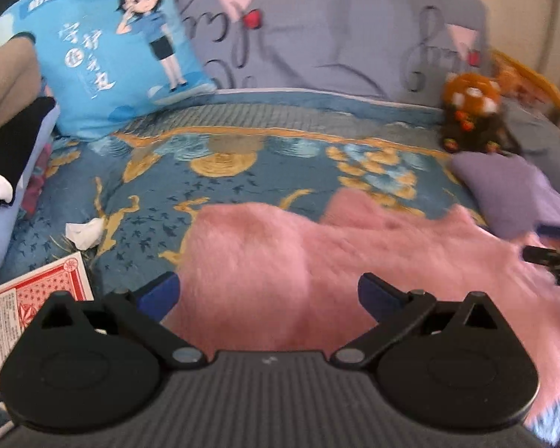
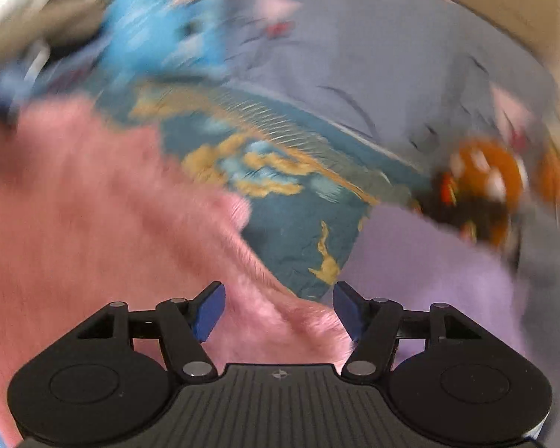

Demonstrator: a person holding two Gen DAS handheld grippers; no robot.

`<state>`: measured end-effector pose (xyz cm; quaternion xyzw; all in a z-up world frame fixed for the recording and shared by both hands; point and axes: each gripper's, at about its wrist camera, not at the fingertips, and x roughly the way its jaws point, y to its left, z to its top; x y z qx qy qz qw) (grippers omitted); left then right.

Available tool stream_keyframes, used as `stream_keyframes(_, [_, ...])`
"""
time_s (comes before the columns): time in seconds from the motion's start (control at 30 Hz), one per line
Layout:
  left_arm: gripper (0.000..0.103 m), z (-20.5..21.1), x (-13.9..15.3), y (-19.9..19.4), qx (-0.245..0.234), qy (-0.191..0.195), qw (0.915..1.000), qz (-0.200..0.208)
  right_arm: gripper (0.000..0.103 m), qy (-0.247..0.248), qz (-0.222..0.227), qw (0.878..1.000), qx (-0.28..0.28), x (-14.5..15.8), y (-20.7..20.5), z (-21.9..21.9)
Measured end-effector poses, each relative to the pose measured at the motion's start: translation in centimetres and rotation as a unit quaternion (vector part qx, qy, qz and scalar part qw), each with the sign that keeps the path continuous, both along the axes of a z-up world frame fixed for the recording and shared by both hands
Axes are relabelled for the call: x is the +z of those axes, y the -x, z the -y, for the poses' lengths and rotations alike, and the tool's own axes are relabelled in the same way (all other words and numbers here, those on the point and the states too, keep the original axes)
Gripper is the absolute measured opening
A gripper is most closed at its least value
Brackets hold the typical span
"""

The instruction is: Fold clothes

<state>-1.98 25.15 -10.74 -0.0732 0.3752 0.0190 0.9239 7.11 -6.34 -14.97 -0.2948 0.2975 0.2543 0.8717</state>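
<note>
- Now, in my left wrist view, my left gripper (image 1: 268, 296) has its jaws wide apart, holding nothing; the fluffy pink garment (image 1: 317, 261) lies under them on the blue bedspread (image 1: 242, 186), low in the frame.
- Next, in my blurry right wrist view, my right gripper (image 2: 279, 310) is partly spread; a pink garment (image 2: 93, 205) edge lies between its jaws, ungripped.
</note>
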Motion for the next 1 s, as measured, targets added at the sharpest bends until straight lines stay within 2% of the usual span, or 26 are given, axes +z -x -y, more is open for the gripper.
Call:
stream_keyframes(0.13, [0.103,0.9,-0.1,2.9,-0.007,0.025,0.9996,0.007,0.060,0.058,-0.017,0.995,0.084,0.5,-1.2,0.0])
stream_keyframes(0.27, [0.103,2.7,-1.3,4.2,0.008,0.050,0.9985,0.021,0.060,0.119,-0.043,0.981,0.148,0.5,-3.1,-0.9])
stream_keyframes(0.4, [0.103,4.8,-2.3,4.9,0.022,0.024,0.9989,0.035,0.060,0.120,-0.081,0.972,0.187,1.8,-4.6,-0.8])
stream_keyframes(0.5, [0.103,6.1,-3.2,5.7,0.017,-0.009,0.9983,0.056,0.060,0.160,-0.072,0.957,0.229,2.3,-4.8,-0.4])
stream_keyframes(0.6, [0.103,6.7,-3.9,5.5,0.014,-0.024,0.9985,0.047,0.052,0.228,-0.077,0.937,0.252,1.6,-5.4,-0.6])
stream_keyframes(0.7, [0.103,6.3,-4.0,5.5,0.022,-0.010,0.9983,0.054,0.039,0.259,-0.102,0.924,0.264,0.7,-6.0,-1.1])
stream_keyframes(0.73, [0.103,6.1,-4.1,5.5,0.022,-0.005,0.9984,0.052,0.035,0.255,-0.113,0.923,0.266,0.4,-6.1,-1.2])
stream_keyframes(0.8, [0.103,5.8,-4.3,5.4,0.022,0.002,0.9985,0.049,0.034,0.249,-0.128,0.920,0.275,-0.2,-6.1,-1.7])
stream_keyframes(0.83, [0.103,5.7,-4.3,5.3,0.023,0.004,0.9985,0.049,0.027,0.252,-0.135,0.917,0.278,-0.5,-6.0,-1.9])
stream_keyframes(0.87, [0.103,5.6,-4.3,5.3,0.023,0.006,0.9985,0.048,0.013,0.256,-0.141,0.914,0.281,-0.8,-5.9,-2.2])
stream_keyframes(0.9, [0.103,5.5,-4.3,5.3,0.024,0.008,0.9985,0.048,0.007,0.259,-0.144,0.913,0.280,-0.8,-5.8,-2.3])
stream_keyframes(1.0, [0.103,5.4,-4.3,5.3,0.023,0.009,0.9986,0.047,0.004,0.245,-0.142,0.924,0.256,0.1,-6.0,-2.3])
